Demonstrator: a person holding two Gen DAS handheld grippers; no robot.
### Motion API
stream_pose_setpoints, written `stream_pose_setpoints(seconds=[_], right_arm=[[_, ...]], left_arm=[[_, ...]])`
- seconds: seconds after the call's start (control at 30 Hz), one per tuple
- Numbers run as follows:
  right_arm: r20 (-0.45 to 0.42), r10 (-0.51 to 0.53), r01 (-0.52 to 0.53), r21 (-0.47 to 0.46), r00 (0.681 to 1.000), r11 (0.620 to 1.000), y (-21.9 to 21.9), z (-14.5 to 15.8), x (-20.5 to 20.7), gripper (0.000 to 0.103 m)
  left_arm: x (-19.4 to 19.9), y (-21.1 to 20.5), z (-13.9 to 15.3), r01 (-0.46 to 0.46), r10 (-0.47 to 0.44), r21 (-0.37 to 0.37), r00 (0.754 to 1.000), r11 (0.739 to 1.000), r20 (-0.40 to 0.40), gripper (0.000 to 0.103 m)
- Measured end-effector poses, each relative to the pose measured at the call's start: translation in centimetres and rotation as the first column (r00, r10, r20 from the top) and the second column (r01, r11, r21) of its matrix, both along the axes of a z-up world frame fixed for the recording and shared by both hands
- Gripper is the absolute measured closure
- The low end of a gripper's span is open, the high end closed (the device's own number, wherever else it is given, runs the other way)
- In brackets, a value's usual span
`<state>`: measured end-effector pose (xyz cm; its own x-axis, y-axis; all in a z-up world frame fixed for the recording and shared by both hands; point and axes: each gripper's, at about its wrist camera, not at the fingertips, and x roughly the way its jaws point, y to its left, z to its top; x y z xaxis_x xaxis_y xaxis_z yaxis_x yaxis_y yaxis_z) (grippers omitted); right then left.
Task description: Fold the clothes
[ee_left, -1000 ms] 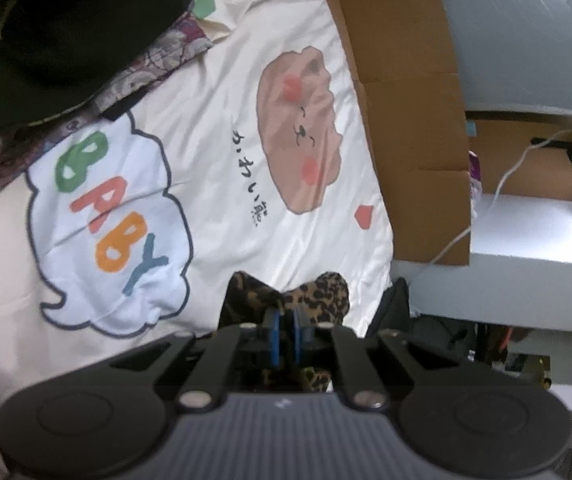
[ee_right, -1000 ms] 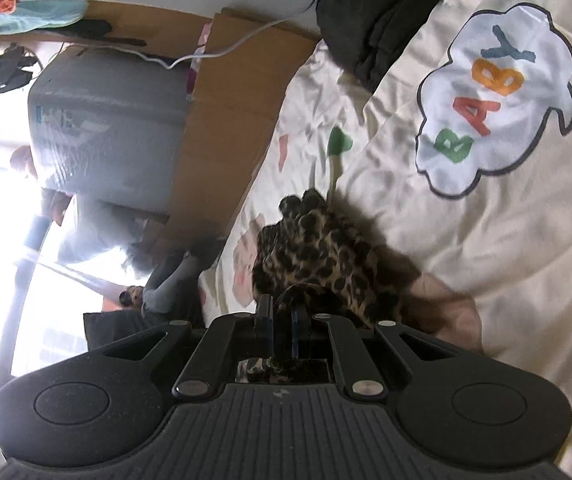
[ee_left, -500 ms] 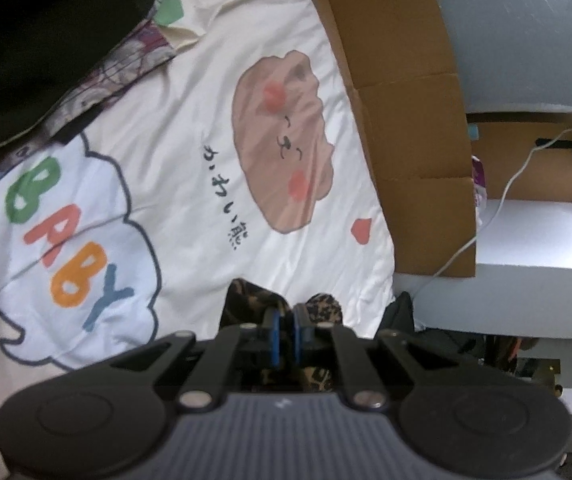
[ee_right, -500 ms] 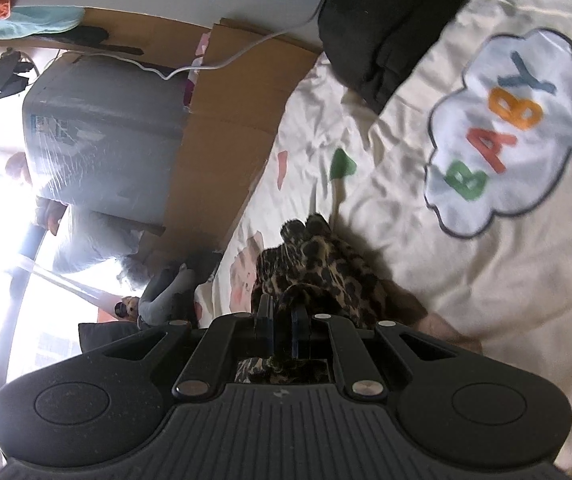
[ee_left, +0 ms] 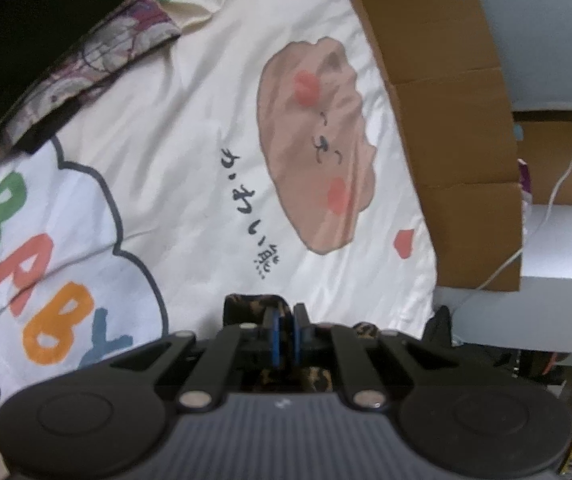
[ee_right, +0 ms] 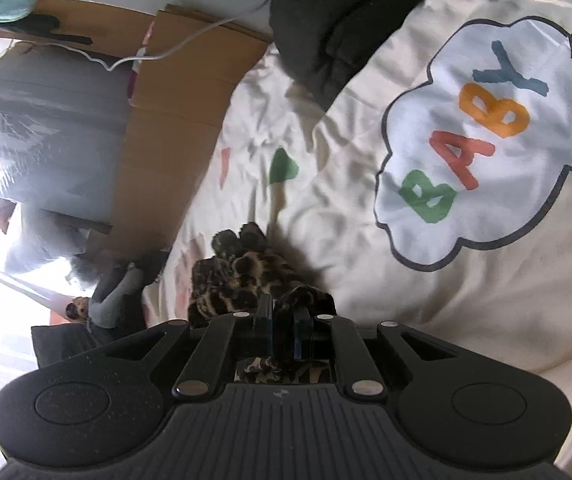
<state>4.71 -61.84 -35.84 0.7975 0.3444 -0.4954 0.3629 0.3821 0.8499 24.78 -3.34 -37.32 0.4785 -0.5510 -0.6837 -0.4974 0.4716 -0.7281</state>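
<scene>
left gripper point(ee_left: 285, 334): jaws pinched on leopard-print fuzzy garment point(ee_right: 241, 276) | right gripper point(ee_right: 283, 330): jaws likewise clamped on it | garment bunched over cream cartoon-print bedsheet point(ee_left: 189, 128) | risk: thin bite, plush edge could slip out under uneven pull

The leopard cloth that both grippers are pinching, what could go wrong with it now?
1. Each gripper, left and right, seems to hold only a small pinch of the leopard-print cloth, so it might slip free.
2. It hangs near the edge of the cream BABY bedsheet, next to the cardboard box; dropped, it could fall off the side.
</scene>
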Motion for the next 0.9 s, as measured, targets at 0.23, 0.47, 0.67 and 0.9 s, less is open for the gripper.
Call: stream_pose_setpoints(seconds=[0.23, 0.47, 0.67, 0.9], right_arm=[[-0.031, 0.001, 0.000, 0.010, 1.000, 1.000, -0.6, -1.0, 1.3, 0.093], [-0.042, -0.021, 0.020, -0.003, 0.999, 1.000, -1.2, -0.5, 1.2, 0.049], [-0.043, -0.015, 0.009, -0.129, 0.999, 0.992, -1.7, 2.0, 0.1, 0.035], [-0.029, 0.078, -0.083, -0.268, 0.996, 0.960, -0.1, 4.5, -0.4, 0.025]], left_arm=[[1.7, -0.8, -1.2, 0.022, -0.022, 0.019, 0.999, 1.000, -0.023, 0.095], [2.2, -1.7, 1.1, 0.145, -0.147, 0.133, 0.989, 0.980, 0.002, 0.081], [2.2, -2.5, 3.7, 0.244, -0.262, 0.262, 0.964, 0.934, 0.035, 0.060], [1.5, -3.7, 6.2, 0.374, -0.418, 0.386, 0.908, 0.843, 0.033, 0.048]])
